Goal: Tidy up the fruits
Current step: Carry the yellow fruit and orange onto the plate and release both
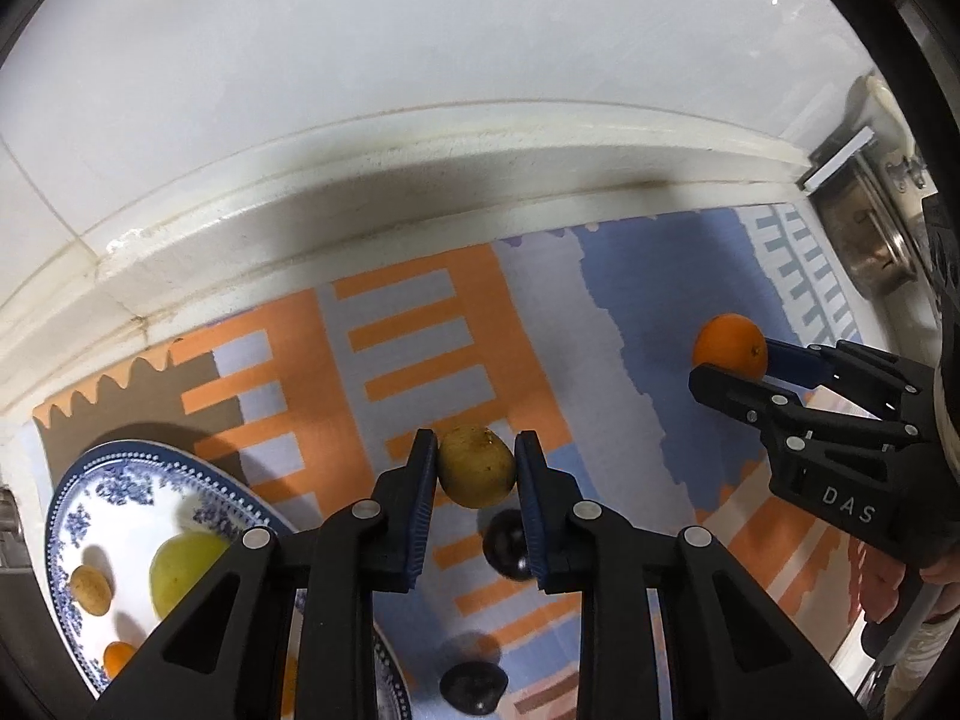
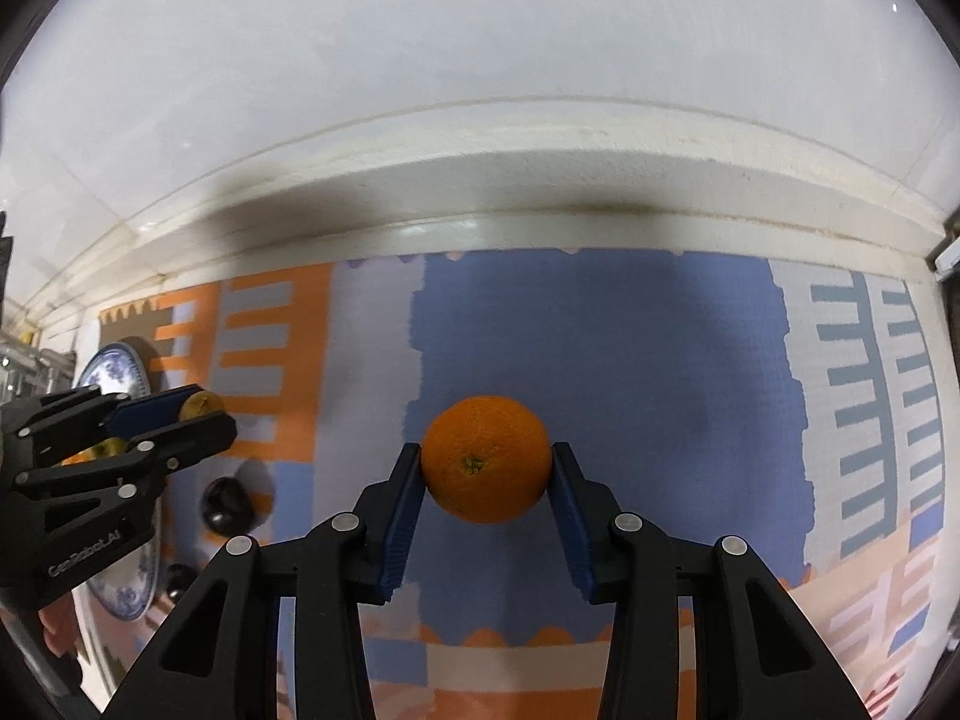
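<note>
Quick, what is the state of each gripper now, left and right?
Left gripper: closed on the brown-green fruit.
Right gripper: closed on the orange.

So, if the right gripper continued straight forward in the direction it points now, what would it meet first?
The right gripper already holds the orange between its fingers, so nothing else lies closer. Beyond the orange there is only bare patterned mat, then probably the white raised ledge; depth is unclear.
</note>
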### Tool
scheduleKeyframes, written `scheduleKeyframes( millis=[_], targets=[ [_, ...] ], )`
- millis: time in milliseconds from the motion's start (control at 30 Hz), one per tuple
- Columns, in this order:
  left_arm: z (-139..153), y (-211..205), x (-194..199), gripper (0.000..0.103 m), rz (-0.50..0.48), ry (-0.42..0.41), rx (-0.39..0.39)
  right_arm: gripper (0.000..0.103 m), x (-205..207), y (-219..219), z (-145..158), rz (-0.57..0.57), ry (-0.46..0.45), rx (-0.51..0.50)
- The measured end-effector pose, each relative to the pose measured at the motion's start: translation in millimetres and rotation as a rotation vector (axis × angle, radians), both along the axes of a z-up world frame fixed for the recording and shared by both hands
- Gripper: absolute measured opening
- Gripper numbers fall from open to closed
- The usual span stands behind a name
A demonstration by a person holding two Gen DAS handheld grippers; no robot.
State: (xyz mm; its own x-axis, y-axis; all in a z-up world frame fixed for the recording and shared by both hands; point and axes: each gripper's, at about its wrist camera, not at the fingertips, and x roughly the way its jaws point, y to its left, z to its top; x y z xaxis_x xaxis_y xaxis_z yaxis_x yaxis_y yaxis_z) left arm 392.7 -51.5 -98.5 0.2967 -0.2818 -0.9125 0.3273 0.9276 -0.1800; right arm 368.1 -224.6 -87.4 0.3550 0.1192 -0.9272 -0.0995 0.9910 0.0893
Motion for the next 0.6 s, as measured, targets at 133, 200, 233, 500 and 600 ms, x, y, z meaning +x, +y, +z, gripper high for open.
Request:
scheduleKeyframes(
  millis=[133,200,233,500,600],
  targets=[
    [17,10,-15,0.026,-0.011,-0.087,-0.004,0.043,-14,11,16,0.036,-0.043,0.006],
    [25,16,-22,0.026,-0.012,-0.112,-0.015,0.042,-24,20,27,0.065,-0.072,0.004],
    [29,19,-27,0.026,-0.011,-0.126,-0.017,0.042,-28,23,30,0.076,-0.082,0.005],
    [53,40,-57,0.026,0.023,-0.219,-0.08,0.042,-52,48,66,0.186,-0.207,0.024],
    [62,53,-67,0.026,0.037,-0.256,-0.094,0.042,-63,64,75,0.224,-0.239,0.025]
  ],
)
